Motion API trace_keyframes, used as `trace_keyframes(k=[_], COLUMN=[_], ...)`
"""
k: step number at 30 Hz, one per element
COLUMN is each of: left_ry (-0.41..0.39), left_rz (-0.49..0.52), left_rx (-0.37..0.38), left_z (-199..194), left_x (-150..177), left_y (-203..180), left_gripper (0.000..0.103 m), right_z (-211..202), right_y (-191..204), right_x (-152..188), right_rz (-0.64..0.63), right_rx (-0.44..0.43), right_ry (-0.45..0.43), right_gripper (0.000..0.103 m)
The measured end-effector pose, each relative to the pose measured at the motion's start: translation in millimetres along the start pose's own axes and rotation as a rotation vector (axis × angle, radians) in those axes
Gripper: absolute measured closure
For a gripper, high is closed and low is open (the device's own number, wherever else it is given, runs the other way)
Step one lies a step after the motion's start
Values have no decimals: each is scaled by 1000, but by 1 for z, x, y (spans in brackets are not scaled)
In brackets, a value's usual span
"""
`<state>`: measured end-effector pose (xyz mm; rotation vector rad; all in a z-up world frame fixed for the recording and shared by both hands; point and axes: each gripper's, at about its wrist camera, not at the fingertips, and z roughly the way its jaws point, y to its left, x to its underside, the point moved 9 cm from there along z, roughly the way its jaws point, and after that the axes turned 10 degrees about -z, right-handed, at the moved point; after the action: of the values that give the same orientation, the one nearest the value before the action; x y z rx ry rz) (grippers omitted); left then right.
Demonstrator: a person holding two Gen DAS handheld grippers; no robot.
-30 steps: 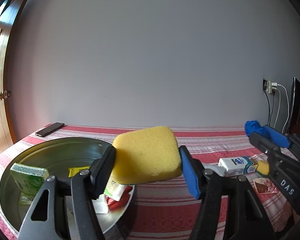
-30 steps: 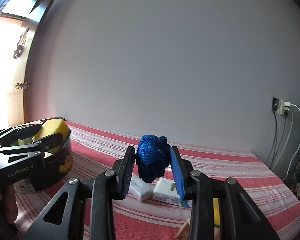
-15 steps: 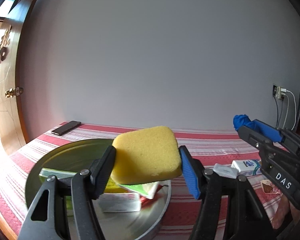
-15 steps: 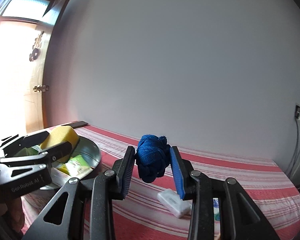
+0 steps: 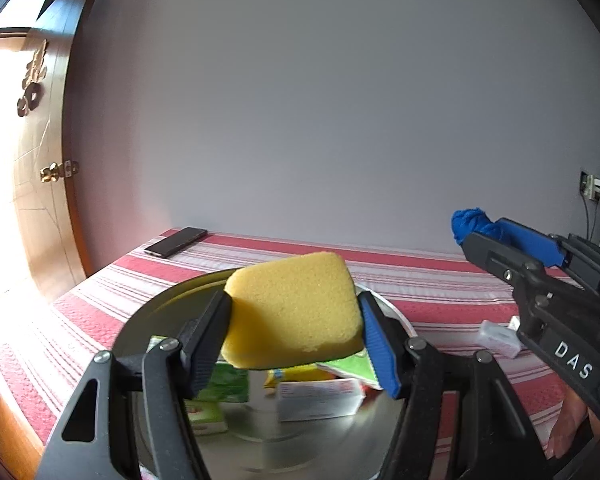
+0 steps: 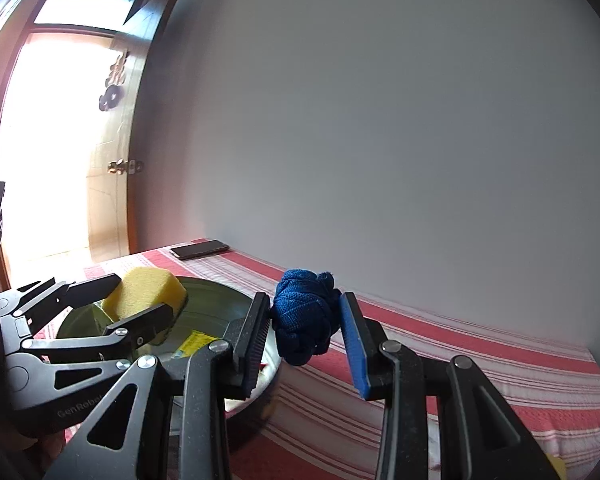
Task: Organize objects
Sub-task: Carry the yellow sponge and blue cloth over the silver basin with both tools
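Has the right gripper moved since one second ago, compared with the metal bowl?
Yes. In the right wrist view the right gripper, shut on the blue cloth, has come toward the metal bowl, which now lies right under its left finger.

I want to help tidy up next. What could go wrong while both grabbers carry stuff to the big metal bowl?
1. The left gripper holds the yellow sponge by its soft sides only; it could squish out and drop.
2. The right gripper with the blue cloth bundle is close beside the left one, so they might bump.
3. The metal bowl already holds boxes, so new things may pile up and slide.
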<state>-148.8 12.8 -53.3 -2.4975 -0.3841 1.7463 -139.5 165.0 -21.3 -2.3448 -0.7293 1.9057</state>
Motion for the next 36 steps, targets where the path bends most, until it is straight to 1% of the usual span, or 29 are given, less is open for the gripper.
trace_keyframes(k=[9,15,19,27,30,34,36], left_ry=[32,42,42,39,42,42,51], left_rz=[-26,-22,-23,9,39,71,99], left_rx=[-63,-103,-112,-134,-150,-175,-198], left_z=[12,17,19,22,25,26,28], left_x=[2,3,3,4,5,6,7], left_y=[32,47,53,55,54,52,52], left_gripper=[39,39,39,38,38,36,32], right_z=[35,57,70,86,88,92,96], right_y=[41,57,66,74,75,74,73], right_x=[-10,-4,0,10,13,19,20], right_rz=[-25,-32,-41,-43,-45,-33,-21], right_rx=[-79,-116,-133,-156,-156,-163,-166], right_ry=[34,76,103,146,157,176,187], right_gripper=[64,64,64,64,64,64,64])
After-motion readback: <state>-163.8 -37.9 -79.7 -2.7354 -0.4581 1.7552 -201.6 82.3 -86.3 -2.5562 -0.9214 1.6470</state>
